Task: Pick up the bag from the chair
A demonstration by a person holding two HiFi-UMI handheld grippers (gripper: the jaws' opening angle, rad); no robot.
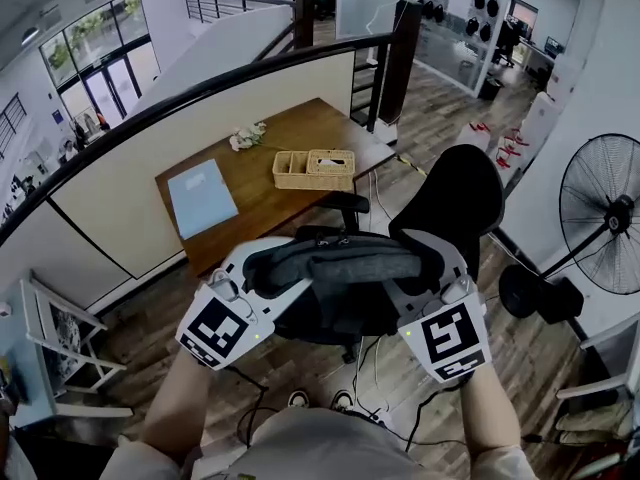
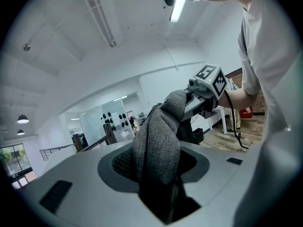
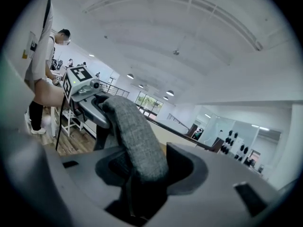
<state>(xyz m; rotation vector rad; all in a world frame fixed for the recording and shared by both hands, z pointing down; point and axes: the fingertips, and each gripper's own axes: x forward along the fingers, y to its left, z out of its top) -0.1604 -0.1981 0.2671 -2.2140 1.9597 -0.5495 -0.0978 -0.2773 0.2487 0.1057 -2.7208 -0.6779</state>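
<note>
Nearest to me, the left gripper (image 1: 258, 280) has its fingers pressed together on a thick fold of the grey bag (image 1: 335, 263). The cloth fills the gap between them and rises out past the tips. The right gripper (image 1: 428, 278) is the same: fingers closed down tight on a fold at the bag's other end, with nothing else between them.

The bag runs as a slack band from one pair of fingertips to the other, hanging between the two grippers. Just below and beyond the fingertips is the black chair (image 1: 460, 198). I judge the bag is raised off the seat, but I cannot tell whether its underside is fully clear.

Beyond the chair stands a wooden table (image 1: 262, 203) with a basket (image 1: 314, 169) on it. Further off is a curved railing (image 1: 200, 88).

The risks, as I judge them:
- Each grip is on soft cloth only, so a fold could creep out of the fingers under the bag's weight.
- Drawing the grippers apart would pull the cloth from the weaker grip.
- Any sagging part could snag on the armrest (image 1: 345, 200) just beyond the fingertips and drag the chair.
</note>
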